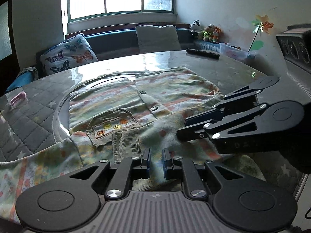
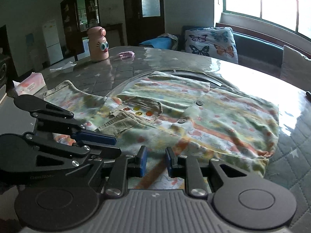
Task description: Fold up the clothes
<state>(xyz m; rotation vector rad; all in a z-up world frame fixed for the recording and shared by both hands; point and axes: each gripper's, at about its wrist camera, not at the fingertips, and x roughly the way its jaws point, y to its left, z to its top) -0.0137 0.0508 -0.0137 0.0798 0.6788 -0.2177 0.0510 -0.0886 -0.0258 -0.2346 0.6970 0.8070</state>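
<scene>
The little striped shirt (image 1: 147, 104) lies flat on the round table (image 1: 223, 66), buttons up. It has a small pocket with bright dots. In the left wrist view the shirt fills the middle and runs on to 12 o'clock, toward the window. Its near edge comes right under both tools.

The left gripper (image 1: 156, 160) sits at 6 o'clock in its own view. Its two blue pads have only a small gap, and shirt cloth shows in that gap. I cannot tell if the pads really pinch it. The right gripper (image 2: 155, 160) looks the same in the right wrist view: a small gap, with cloth and an orange stripe showing between the pads. I cannot tell if it pinches either.

The two tools are just beside each other at the near edge. In the left view the right one comes in from 3 o'clock. In the right view the left one comes in from 9 o'clock.

The shirt's long way runs from the near edge away to 12 o'clock. So I think the next move is to lift the near edge and carry it over toward the far edge. Both tools are about equally near.
</scene>
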